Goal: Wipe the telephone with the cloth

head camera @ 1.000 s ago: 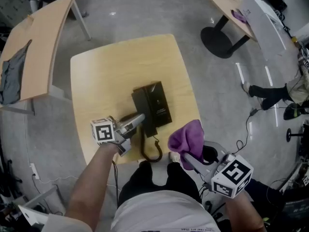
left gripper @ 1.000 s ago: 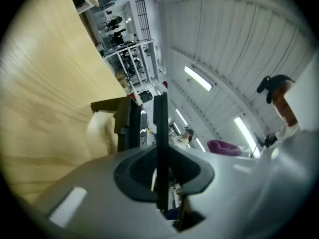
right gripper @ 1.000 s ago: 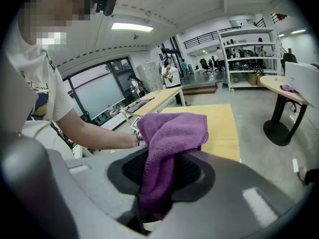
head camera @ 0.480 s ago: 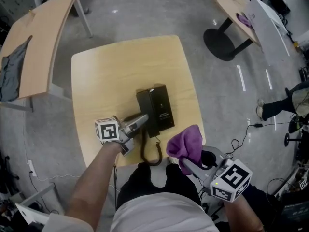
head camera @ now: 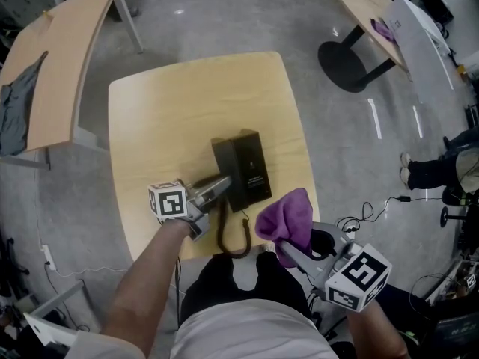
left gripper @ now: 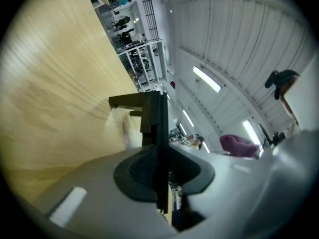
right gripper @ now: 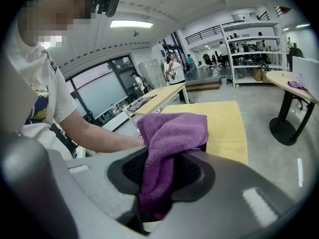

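Note:
A black telephone [head camera: 251, 167] lies on the square wooden table [head camera: 165, 118], near its front edge. My left gripper [head camera: 221, 188] lies level along the telephone's left side, shut on the black handset [head camera: 227, 200]. In the left gripper view the handset [left gripper: 160, 128] shows as a thin dark edge between the jaws of the left gripper [left gripper: 160, 171]. Its coiled cord [head camera: 233, 239] loops over the table's front edge. My right gripper [head camera: 286, 239] hangs off the table's front right corner, shut on a bunched purple cloth [head camera: 288, 217]. The cloth [right gripper: 172, 133] fills the right gripper [right gripper: 160, 179].
A long wooden table [head camera: 63, 58] with a grey cloth [head camera: 15, 118] stands at the left. A round pedestal table [head camera: 367, 10] stands at the back right. Cables [head camera: 359, 214] lie on the grey floor, and a person's legs [head camera: 430, 172] show at the right edge.
The left gripper with the handset has sunk slightly beside the telephone. The right gripper keeps the cloth in the same place. The person's legs at the right have shifted.

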A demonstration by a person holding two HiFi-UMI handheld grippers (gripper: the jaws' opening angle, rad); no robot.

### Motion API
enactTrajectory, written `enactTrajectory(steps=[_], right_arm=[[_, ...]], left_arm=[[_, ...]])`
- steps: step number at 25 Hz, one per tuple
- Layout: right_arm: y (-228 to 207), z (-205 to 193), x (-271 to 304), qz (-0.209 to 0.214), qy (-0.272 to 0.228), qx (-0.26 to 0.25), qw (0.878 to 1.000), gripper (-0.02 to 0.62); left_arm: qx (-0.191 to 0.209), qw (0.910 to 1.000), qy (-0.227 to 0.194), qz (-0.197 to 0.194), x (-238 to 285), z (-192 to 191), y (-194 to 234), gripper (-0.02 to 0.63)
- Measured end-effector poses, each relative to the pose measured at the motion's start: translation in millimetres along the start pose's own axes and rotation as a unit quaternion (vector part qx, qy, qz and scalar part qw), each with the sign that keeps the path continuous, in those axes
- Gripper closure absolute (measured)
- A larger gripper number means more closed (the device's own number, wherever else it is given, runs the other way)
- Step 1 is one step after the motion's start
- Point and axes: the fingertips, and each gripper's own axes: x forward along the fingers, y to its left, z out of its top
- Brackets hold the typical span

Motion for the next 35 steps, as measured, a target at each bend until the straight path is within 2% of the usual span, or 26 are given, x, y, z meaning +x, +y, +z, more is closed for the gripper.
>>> enactTrajectory(steps=[4,13,25,31,35], right_arm=[[-2,0,3,0.001,0.002,0.004,1.000,0.482],[-2,6,6,0.014,-0.008,0.006,1.000,0.482],[-3,10,7,0.014,-0.014,-0.001,1.000,0.482],[-4,10,4,0.005,-0.017,-0.005,1.000,0.482],[-2,10,2,0.000,-0.020,-0.012,1.000,0.482]], left_arm=[[-0.004,1.0000,-0.002,0.003,1,2,2,0.525],[0.002,0.9991,0.011,0.040,-1,1,5,0.517],[0.008,0.9961,0.016,0.086,-2,2,13,0.462],[0.014,0.9956,0.008,0.092,-9,5,8,0.437],[0.013,0.9953,-0.011,0.096,-17,14,5,0.431]])
